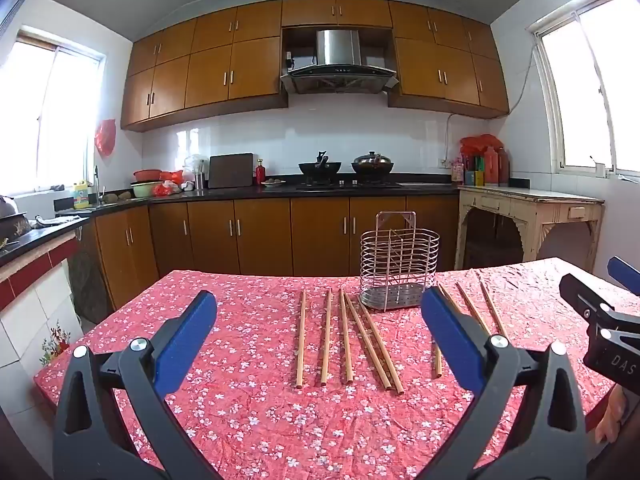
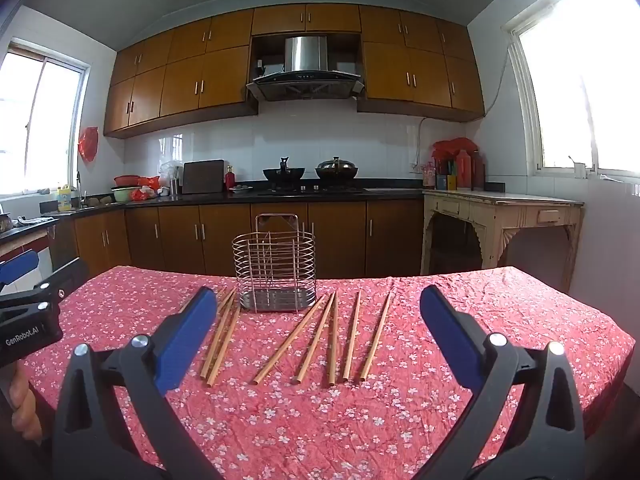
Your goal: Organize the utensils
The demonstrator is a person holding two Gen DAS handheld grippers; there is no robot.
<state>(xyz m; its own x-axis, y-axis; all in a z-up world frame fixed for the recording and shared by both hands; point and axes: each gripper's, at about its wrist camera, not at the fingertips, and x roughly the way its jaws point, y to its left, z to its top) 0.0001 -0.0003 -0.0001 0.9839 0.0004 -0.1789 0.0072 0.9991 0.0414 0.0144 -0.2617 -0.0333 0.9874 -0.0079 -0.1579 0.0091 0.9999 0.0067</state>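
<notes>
Nothing is picked up yet, so the step in hand is, in my judgement, the first grasp of a chopstick to put it into the wire holder. At the left of the scene, the left claw (image 1: 318, 320) hangs released and wide above the table (image 1: 248, 420), with nothing between its blue pads; in its view five chopsticks (image 1: 325, 338) lie in the middle of the frame, nearly parallel, their near ends toward the camera. I would begin with the leftmost chopstick (image 1: 301, 340), because it lies apart from its neighbours and the pads can close on it alone. Further right stands the wire holder (image 1: 399, 262), upright, in the upper middle of the frame, and it looks empty. The two chopsticks nearest to it touch or cross each other, so they need more care. On the right side, the right claw (image 2: 316, 320) is also released and empty; below it another five chopsticks (image 2: 332, 338) lie spread like a fan. Here the rightmost chopstick (image 2: 376, 338) is the free one. A thin round stick on a wrinkled cloth may roll, so grasp near its middle, lift it level, then tip it upright over the holder.
</notes>
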